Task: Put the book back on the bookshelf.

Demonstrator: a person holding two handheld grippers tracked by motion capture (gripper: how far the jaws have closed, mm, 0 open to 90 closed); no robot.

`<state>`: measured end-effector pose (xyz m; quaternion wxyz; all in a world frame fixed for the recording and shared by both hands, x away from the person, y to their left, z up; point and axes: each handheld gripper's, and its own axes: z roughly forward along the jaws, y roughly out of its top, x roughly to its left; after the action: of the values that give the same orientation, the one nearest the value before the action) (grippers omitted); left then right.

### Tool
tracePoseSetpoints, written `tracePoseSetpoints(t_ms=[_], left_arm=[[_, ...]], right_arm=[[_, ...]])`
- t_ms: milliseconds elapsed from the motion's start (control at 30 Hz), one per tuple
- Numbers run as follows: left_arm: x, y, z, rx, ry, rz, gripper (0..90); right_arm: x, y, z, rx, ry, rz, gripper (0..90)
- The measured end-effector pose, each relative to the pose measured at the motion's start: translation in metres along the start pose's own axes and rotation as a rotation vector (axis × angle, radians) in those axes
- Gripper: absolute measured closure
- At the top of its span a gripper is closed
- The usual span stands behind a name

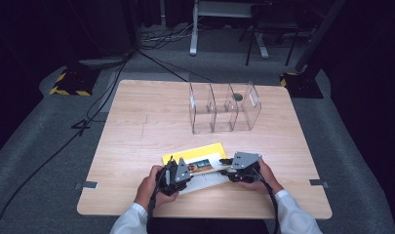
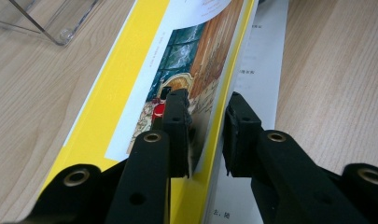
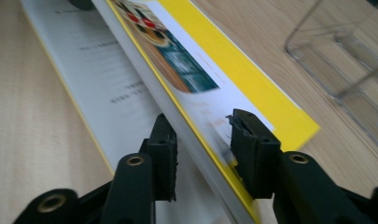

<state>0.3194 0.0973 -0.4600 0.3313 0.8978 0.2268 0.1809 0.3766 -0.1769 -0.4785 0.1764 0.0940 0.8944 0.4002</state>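
1. The yellow book (image 1: 195,155) sits at the six o'clock edge of the tabletop (image 1: 136,126), on top of a white book (image 1: 205,181) with printed text. In the high view its near long edge looks raised off the white book, while the far edge seems to rest low.

2. The left tongs (image 1: 178,171) straddle one end of the yellow book's raised edge. In the left gripper view one jaw lies on the picture cover and the other sits on the underside, a small gap showing; I judge the tongs (image 2: 203,133) nearly closed on the edge, not fully clamped.

3. The right tongs (image 1: 230,162) take the other end. In the right gripper view the tongs (image 3: 200,149) stand apart, one jaw either side of the page block, with a gap on both sides.

4. The clear file rack (image 1: 224,108) stands at twelve o'clock, well apart from the books, with nothing visible in its compartments.

5. Judgement: the work is early. The yellow book is tipped up and bracketed; firm clamping, lifting, carrying to the rack and slotting it upright are all left, and the white book is untouched.
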Motion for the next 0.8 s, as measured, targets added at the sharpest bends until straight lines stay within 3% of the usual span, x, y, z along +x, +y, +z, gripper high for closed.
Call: tracePoseSetpoints(t_ms=[67, 167, 233, 400, 500, 633, 800], left_arm=[[0.004, -0.001, -0.002, -0.01, -0.008, -0.008, 74.0], [0.01, -0.004, -0.004, -0.027, -0.03, -0.026, 74.1], [0.013, -0.005, -0.006, -0.035, -0.037, -0.025, 74.1], [0.022, -0.006, -0.012, -0.058, -0.042, -0.065, 70.2], [0.024, -0.002, -0.015, -0.024, -0.012, -0.068, 66.0], [0.023, 0.004, -0.014, 0.006, -0.004, -0.051, 62.3], [0.013, 0.026, -0.009, 0.058, 0.025, -0.036, 50.5]], right_arm=[[-0.008, -0.007, -0.003, -0.008, -0.008, 0.026, 60.5], [-0.017, -0.016, -0.009, -0.065, 0.036, 0.059, 64.4], [-0.017, -0.013, -0.009, -0.071, 0.032, 0.017, 67.6], [-0.013, 0.0, -0.015, -0.067, -0.005, -0.054, 71.4], [-0.012, 0.01, -0.017, -0.057, -0.022, -0.09, 73.6], [-0.011, 0.02, -0.019, -0.047, -0.039, -0.117, 75.5], [-0.007, 0.037, -0.021, -0.03, -0.055, -0.168, 77.6]])
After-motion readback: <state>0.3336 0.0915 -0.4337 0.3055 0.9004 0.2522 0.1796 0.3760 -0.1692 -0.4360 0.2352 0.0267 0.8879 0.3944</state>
